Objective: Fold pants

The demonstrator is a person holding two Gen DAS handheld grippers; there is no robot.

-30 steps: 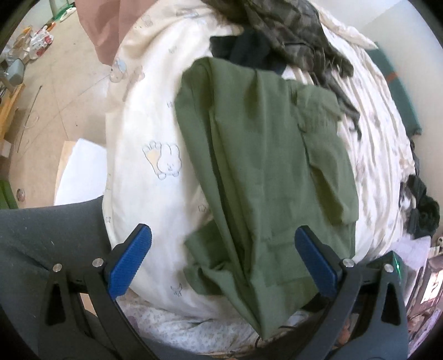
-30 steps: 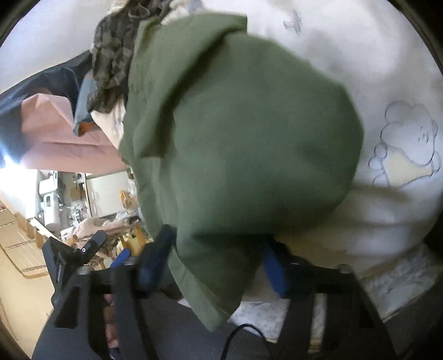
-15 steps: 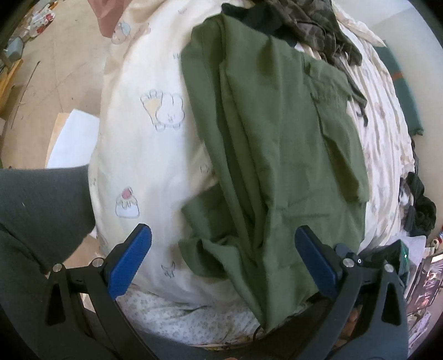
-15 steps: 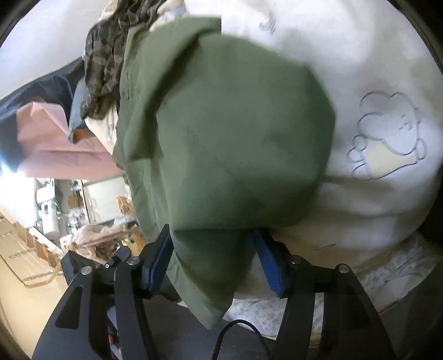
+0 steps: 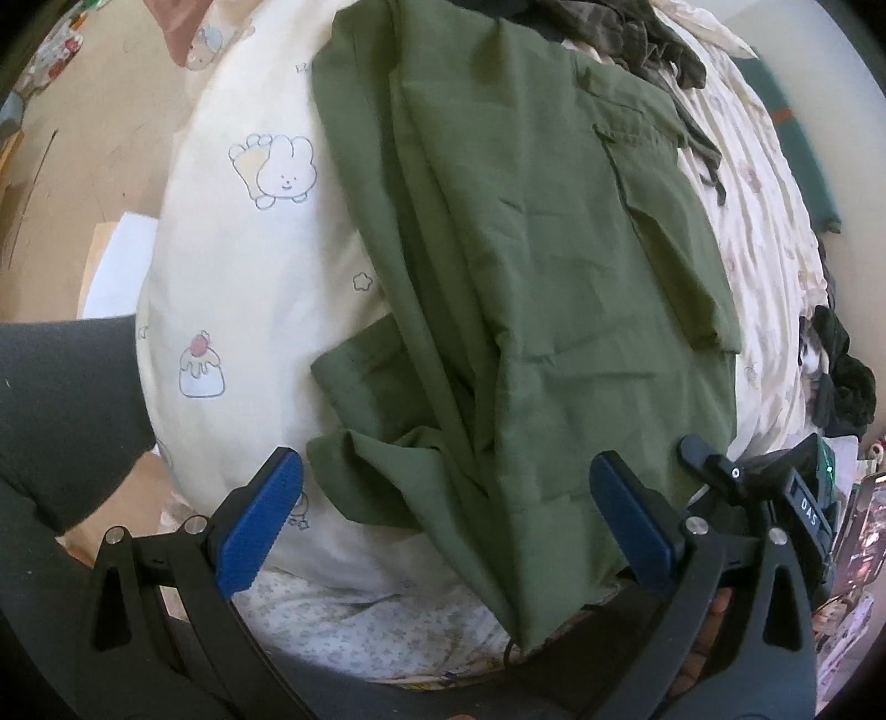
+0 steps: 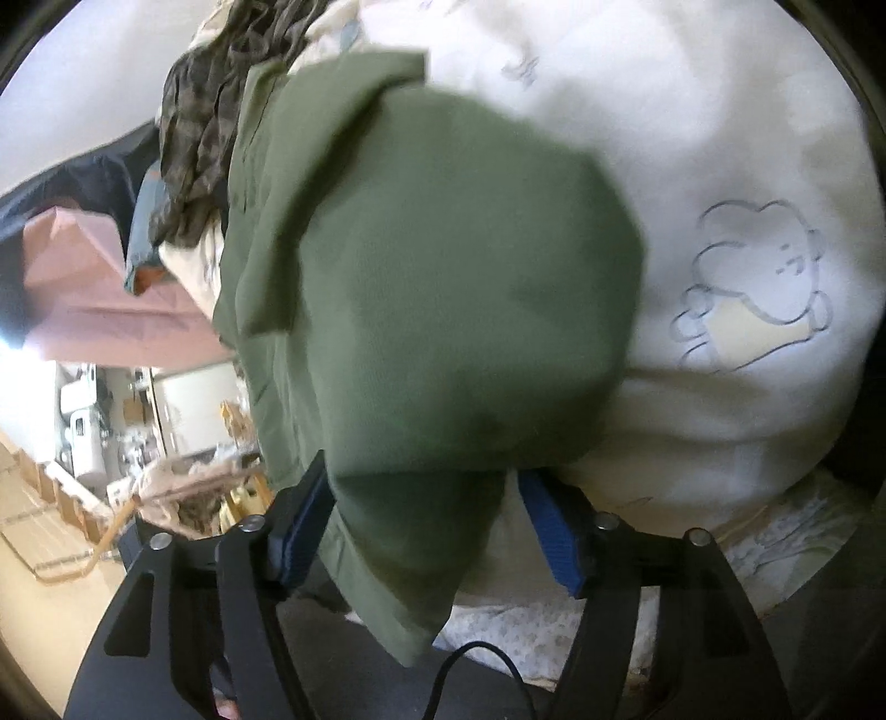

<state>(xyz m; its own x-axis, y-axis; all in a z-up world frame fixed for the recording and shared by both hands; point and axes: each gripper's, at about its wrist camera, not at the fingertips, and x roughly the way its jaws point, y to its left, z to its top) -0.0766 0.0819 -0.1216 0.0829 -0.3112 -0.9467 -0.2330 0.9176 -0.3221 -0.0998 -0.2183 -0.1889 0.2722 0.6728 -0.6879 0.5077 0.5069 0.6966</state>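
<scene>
- The green pants (image 5: 531, 288) lie lengthwise on the cream cartoon-print duvet (image 5: 249, 288), running from 12 o'clock down to 6 o'clock in the left wrist view; the lower end hangs over the bed edge.
- Left gripper (image 5: 443, 520): jaws spread wide, empty, hovering above the crumpled lower end of the pants; the blue pads (image 5: 260, 526) touch nothing.
- Right gripper (image 6: 429, 531): jaws opening; a green fabric fold hangs between them, and the pads do not press on it.
- A camouflage garment (image 5: 637, 39) lies at 1 o'clock beyond the pants.
</scene>
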